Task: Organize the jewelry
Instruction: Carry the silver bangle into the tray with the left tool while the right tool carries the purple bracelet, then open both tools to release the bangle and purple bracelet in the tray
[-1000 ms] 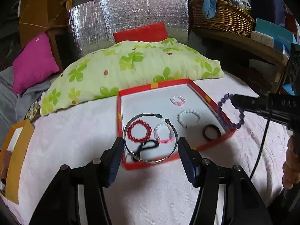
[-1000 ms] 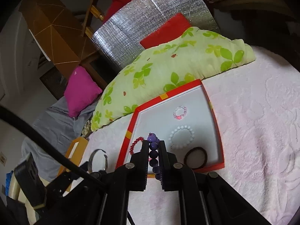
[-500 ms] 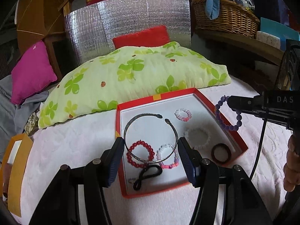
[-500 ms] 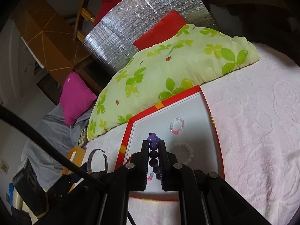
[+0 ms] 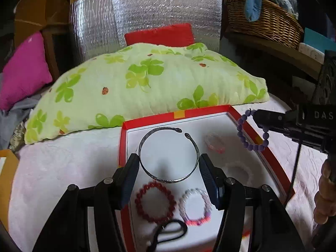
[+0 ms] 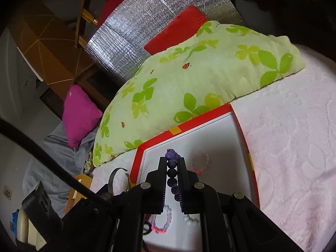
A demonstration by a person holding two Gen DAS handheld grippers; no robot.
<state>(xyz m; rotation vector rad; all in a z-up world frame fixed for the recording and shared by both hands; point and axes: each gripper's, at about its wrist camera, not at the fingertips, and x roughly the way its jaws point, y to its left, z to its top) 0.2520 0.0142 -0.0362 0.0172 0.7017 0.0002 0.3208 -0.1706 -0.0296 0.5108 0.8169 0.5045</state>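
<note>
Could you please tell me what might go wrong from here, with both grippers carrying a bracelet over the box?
The silver bangle is held only at its sides by the left gripper, so it could spring out.

The purple bead bracelet in the right gripper hangs over the red box rim and might land outside it.

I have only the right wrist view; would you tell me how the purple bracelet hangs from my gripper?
Observer: In the left wrist view the purple bracelet hangs as an open loop, pinched at its top by the right gripper.
Operator: Thank you. What is the left gripper doing?
Observer: The left gripper holds the silver bangle between its fingers, above the tray.
Operator: What lies under that bangle's near side?
Observer: A red bead bracelet lies in the tray there.
</note>
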